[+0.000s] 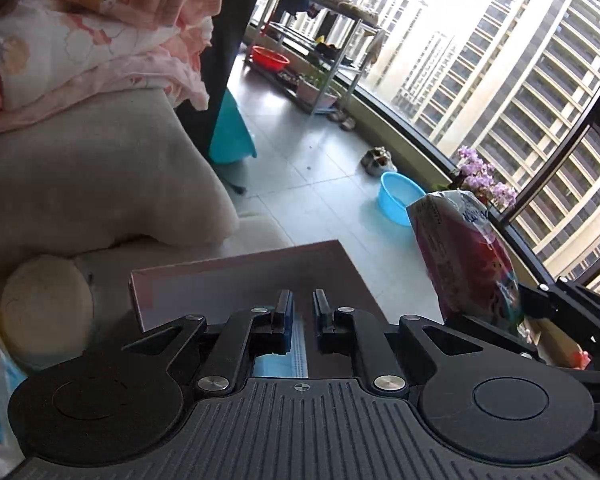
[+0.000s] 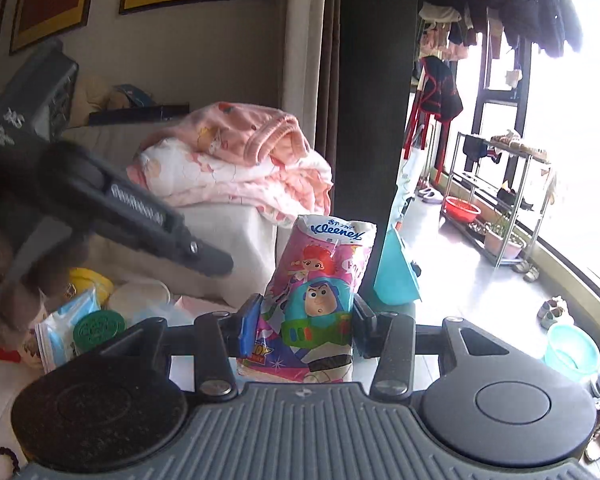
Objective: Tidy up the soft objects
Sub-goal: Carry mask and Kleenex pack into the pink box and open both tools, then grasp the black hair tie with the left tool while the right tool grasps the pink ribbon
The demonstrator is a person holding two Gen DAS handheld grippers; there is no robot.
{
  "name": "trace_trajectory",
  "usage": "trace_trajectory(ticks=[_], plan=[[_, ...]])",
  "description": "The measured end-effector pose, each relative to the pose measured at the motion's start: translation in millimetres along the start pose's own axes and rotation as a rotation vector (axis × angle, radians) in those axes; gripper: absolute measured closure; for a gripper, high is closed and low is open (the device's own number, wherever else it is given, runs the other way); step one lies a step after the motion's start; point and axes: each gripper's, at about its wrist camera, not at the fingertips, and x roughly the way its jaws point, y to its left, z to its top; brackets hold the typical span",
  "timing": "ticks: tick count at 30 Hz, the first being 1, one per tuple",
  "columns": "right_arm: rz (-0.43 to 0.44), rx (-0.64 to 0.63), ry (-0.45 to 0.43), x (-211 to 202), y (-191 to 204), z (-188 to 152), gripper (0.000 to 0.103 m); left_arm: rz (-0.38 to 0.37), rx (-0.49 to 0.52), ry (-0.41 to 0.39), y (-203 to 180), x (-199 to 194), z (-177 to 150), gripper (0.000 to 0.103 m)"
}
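Note:
My right gripper (image 2: 305, 312) is shut on a pink Kleenex tissue pack (image 2: 320, 300) with cartoon print and holds it upright. The same pack (image 1: 468, 256) shows at the right of the left wrist view, with the right gripper's body behind it. My left gripper (image 1: 302, 304) hangs over a brown table corner (image 1: 260, 276); its jaws are a narrow gap apart with nothing between the tips. A blue face mask (image 1: 284, 356) lies below it. A pile of pink clothes and bedding (image 2: 240, 168) rests on the beige sofa (image 1: 100, 176).
A round cream cushion (image 1: 44, 312) lies at left. A wipes packet (image 2: 68, 328), a green lid (image 2: 98, 328) and a yellow item (image 2: 90, 280) sit at left of the table. A blue basin (image 1: 400, 198), a red basin (image 1: 270, 58), a metal rack (image 2: 500, 184) and shoes stand by the window.

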Motion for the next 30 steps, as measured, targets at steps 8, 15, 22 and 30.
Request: trace_trajectory(ticks=[8, 15, 22, 30], plan=[[0.195, 0.011, 0.164, 34, 26, -13, 0.052, -0.04, -0.005, -0.156, 24, -55, 4, 0.092], [0.169, 0.081, 0.207, 48, 34, -19, 0.047, 0.018, 0.088, -0.23, 35, -124, -53, 0.091], [0.056, -0.008, 0.141, 20, 59, -28, 0.047, 0.08, -0.015, -0.216, 71, -172, -137, 0.091], [0.107, -0.115, -0.015, -37, 121, -58, 0.039, 0.138, 0.124, -0.113, 60, -192, -235, 0.091]])
